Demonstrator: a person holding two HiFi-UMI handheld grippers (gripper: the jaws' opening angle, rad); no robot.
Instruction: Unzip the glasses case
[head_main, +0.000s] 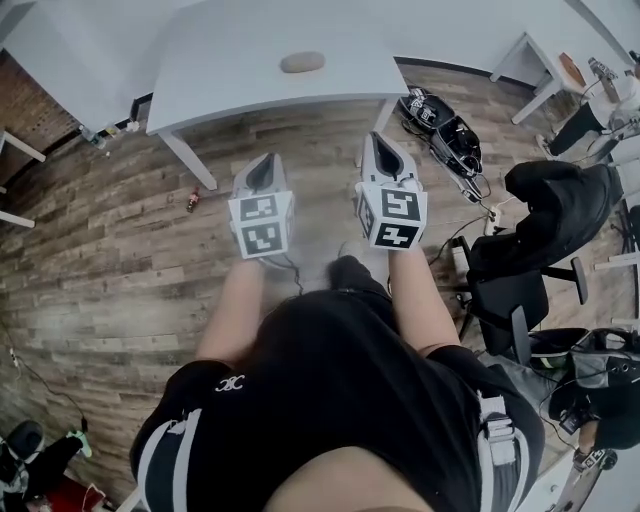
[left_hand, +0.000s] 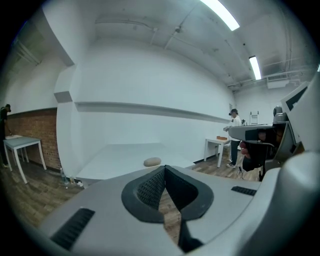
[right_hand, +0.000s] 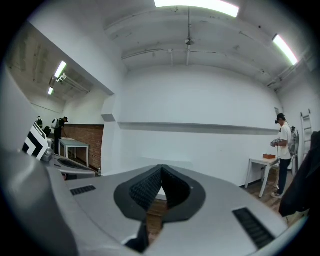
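Left gripper (head_main: 268, 165) and right gripper (head_main: 380, 145) held side by side ahead of the body, over the wood floor (head_main: 120, 240), short of the white table (head_main: 240, 80); both aimed toward it; jaws of each pressed together, nothing between them; judgement: carried closed and empty because the approach is unfinished, no contact yet. Glasses case (head_main: 302, 62) lies alone on the table top, well apart from both grippers; zip too small to read; it lies flat in the open, so either gripper should reach it unobstructed. Farther right, a second table (head_main: 530, 60).
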